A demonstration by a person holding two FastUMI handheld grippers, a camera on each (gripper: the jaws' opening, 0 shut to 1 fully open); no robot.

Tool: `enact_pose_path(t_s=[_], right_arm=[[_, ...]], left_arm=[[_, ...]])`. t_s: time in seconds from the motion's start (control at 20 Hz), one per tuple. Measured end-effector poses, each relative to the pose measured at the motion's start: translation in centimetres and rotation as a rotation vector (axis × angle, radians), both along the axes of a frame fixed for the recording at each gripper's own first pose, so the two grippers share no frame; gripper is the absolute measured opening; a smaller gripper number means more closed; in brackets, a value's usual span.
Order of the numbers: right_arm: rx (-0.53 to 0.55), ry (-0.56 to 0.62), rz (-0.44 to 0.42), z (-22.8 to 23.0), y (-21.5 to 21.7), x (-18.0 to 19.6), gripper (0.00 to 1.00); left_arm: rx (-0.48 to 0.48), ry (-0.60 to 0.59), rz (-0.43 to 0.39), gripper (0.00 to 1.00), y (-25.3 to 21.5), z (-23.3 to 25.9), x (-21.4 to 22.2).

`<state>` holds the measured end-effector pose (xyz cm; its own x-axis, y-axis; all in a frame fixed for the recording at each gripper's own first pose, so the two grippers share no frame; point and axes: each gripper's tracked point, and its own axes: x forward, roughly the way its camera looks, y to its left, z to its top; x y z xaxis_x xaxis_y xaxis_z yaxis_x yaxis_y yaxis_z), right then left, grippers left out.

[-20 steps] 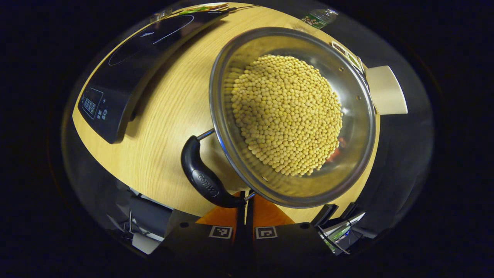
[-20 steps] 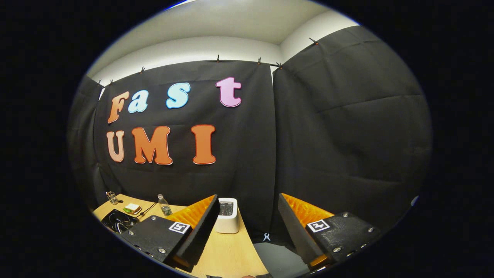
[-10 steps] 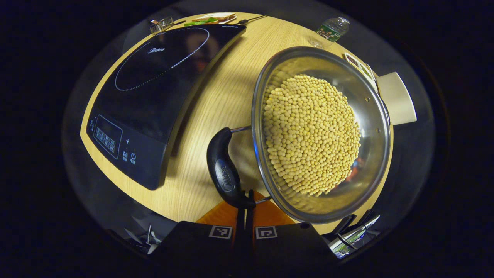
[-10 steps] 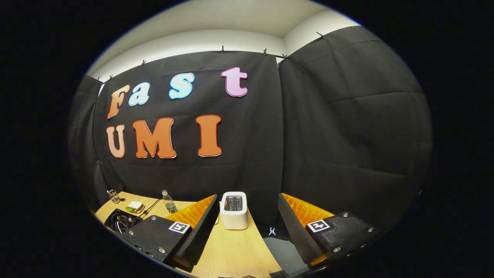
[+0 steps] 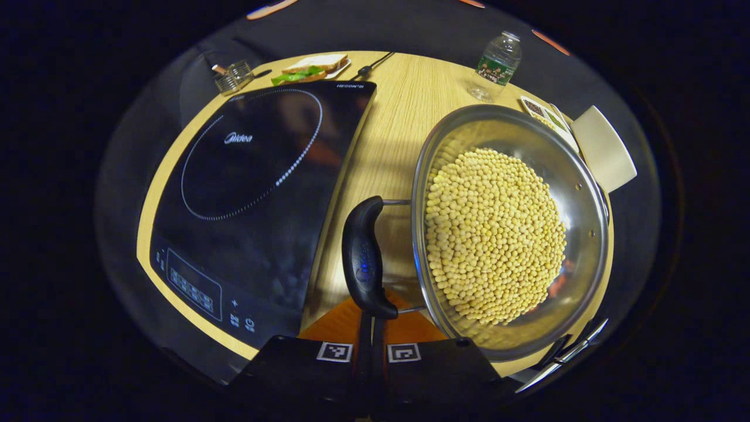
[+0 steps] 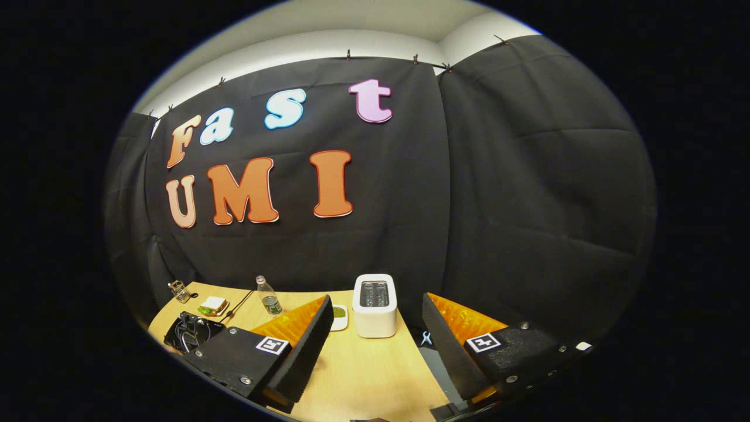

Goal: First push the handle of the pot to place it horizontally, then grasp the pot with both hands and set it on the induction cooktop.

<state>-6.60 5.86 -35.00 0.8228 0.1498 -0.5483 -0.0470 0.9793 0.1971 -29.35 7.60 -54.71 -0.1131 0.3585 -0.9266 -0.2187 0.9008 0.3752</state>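
- Left gripper view: my left gripper [image 5: 371, 328] sits at the bottom centre of the frame with its two fingers drawn together, only a thin slit between them, and the lower end of the pot's black handle [image 5: 363, 258] lies right at their tips. I cannot tell whether the tips actually pinch that end or only touch it.
- The pot [image 5: 510, 228] fills the right half of the frame, a steel bowl heaped with pale yellow beans [image 5: 495, 234], resting on the wooden table [image 5: 398, 117].
- Its handle stands just left of the rim, running up and down in the frame, held to the pot by two thin metal rods.
- The induction cooktop [image 5: 258, 193] takes the left half of the frame, just beside the handle, its control panel toward the lower left.
- Along the top edge I see a sandwich [image 5: 310, 65] on a small plate, a little glass jar [image 5: 233, 76] at upper left and a plastic bottle [image 5: 495, 64] at upper right.
- Right gripper view: my right gripper [image 6: 375, 340] is held up with fingers spread wide apart and nothing between them, pointing at the booth's black wall.
- At the bottom centre, a white toaster [image 6: 375, 305] stands on the table beyond the fingers.
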Motion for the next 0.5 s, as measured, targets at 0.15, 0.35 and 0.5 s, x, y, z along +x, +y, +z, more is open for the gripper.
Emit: enact_pose_path(t_s=[0.15, 0.35, 0.5], right_arm=[[0.012, 0.076, 0.037, -2.4, 2.4, -0.2, 0.95], [0.041, 0.19, 0.099, -5.9, 5.9, -1.7, 0.95], [0.043, 0.237, 0.147, -8.3, 8.5, -2.3, 0.95]], left_arm=[[0.011, -0.024, -0.085, 0.08, 1.8, 0.2, 2.2], [0.004, -0.046, -0.183, 0.08, 3.0, 1.4, 5.1], [-0.008, -0.057, -0.242, 0.08, 4.3, 3.0, 7.7]])
